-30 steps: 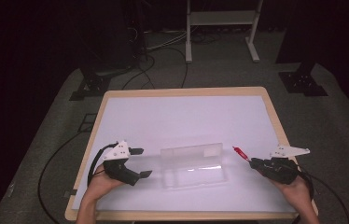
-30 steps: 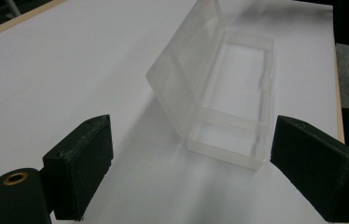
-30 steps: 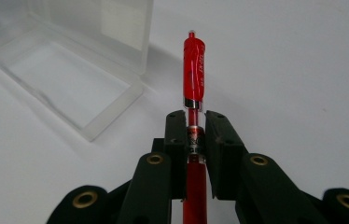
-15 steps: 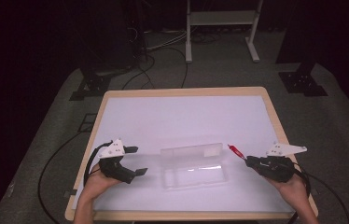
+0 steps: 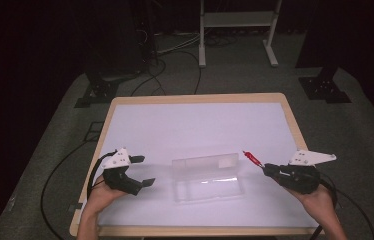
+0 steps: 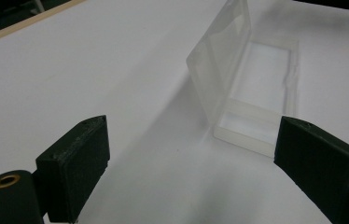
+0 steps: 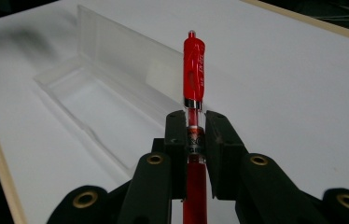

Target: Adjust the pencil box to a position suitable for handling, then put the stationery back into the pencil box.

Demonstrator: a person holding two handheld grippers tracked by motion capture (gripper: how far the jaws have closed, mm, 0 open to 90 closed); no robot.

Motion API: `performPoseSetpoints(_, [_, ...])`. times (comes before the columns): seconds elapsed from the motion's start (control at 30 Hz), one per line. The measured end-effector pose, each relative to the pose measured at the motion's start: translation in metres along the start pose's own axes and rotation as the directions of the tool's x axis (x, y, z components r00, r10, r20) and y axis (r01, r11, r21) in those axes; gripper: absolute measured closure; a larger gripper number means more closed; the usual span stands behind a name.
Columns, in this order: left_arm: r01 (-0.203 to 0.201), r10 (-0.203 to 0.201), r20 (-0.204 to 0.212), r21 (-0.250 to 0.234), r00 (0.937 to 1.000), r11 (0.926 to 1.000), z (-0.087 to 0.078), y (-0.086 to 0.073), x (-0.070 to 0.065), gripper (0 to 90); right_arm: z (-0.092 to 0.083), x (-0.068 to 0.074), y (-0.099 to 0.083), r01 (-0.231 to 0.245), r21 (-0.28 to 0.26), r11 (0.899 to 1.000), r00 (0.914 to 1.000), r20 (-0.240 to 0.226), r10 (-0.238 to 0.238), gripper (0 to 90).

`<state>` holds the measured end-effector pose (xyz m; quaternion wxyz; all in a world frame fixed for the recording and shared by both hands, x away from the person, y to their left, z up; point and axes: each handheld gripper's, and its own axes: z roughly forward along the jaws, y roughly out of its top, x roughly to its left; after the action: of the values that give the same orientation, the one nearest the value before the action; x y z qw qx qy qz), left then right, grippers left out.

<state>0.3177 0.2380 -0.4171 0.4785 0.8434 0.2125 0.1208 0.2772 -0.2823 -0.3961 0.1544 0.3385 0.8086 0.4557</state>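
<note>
A clear plastic case (image 5: pixel 209 186) lies open on the white table top (image 5: pixel 195 125), its lid (image 5: pixel 205 162) standing up along the far side. My right gripper (image 5: pixel 269 170) is to the right of the case, shut on a red pen (image 5: pixel 251 158) whose cap end points left at the lid's corner. In the right gripper view the pen (image 7: pixel 194 70) rises from between the closed jaws of that gripper (image 7: pixel 195 135), with the case (image 7: pixel 102 93) ahead on the left. My left gripper (image 5: pixel 144 171) stands open and empty just left of the case. The left gripper view has the case (image 6: pixel 256 93) beyond the spread fingers (image 6: pixel 74 172).
The table has a wooden rim (image 5: pixel 195 231) near the person's side. Cables (image 5: pixel 65 165) trail off the left edge onto the grey floor. A white stand (image 5: pixel 237 25) and dark tripod bases (image 5: pixel 325 87) lie beyond the far edge.
My right gripper has carried the red pen a little to the left, closer to the case. The left gripper has shifted slightly left and stays open.
</note>
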Motion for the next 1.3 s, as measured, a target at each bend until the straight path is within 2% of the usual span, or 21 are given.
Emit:
performPoseSetpoints(0.27, [0.01, -0.01, -0.025, -0.006, 0.9996, 0.9999, -0.004, -0.003, 0.002, 9.5, 0.003, 0.009, 0.012, 0.023, -0.023, 0.999, 0.9985, -0.048, -0.024, 78.8])
performPoseSetpoints(0.57, [0.027, -0.028, -0.048, -0.013, 0.9984, 0.9995, -0.008, -0.006, 0.006, 9.5, 0.011, 0.02, 0.029, 0.075, -0.029, 0.997, 0.9912, -0.107, -0.078, 78.8])
performPoseSetpoints(0.8, [0.029, -0.031, -0.055, -0.027, 0.998, 0.9992, -0.011, -0.006, 0.007, 9.5, 0.023, 0.026, 0.04, 0.099, -0.021, 0.995, 0.9835, -0.15, -0.101, 78.8])
performPoseSetpoints(0.93, [0.031, -0.032, -0.058, -0.02, 0.9978, 0.9993, -0.01, -0.007, 0.006, 9.4, 0.032, 0.028, 0.044, 0.12, -0.013, 0.993, 0.9763, -0.18, -0.12, 78.8])
performPoseSetpoints(1.2, [0.029, -0.029, -0.059, -0.003, 0.9978, 0.9996, -0.005, -0.008, 0.006, 9.0, 0.046, 0.028, 0.043, 0.134, 0.011, 0.991, 0.9675, -0.218, -0.128, 78.8])
performPoseSetpoints(1.3, [0.038, -0.037, -0.061, 0.006, 0.9975, 0.9993, -0.004, -0.009, 0.006, 8.3, 0.052, 0.028, 0.042, 0.146, 0.02, 0.989, 0.9617, -0.237, -0.137, 78.8])
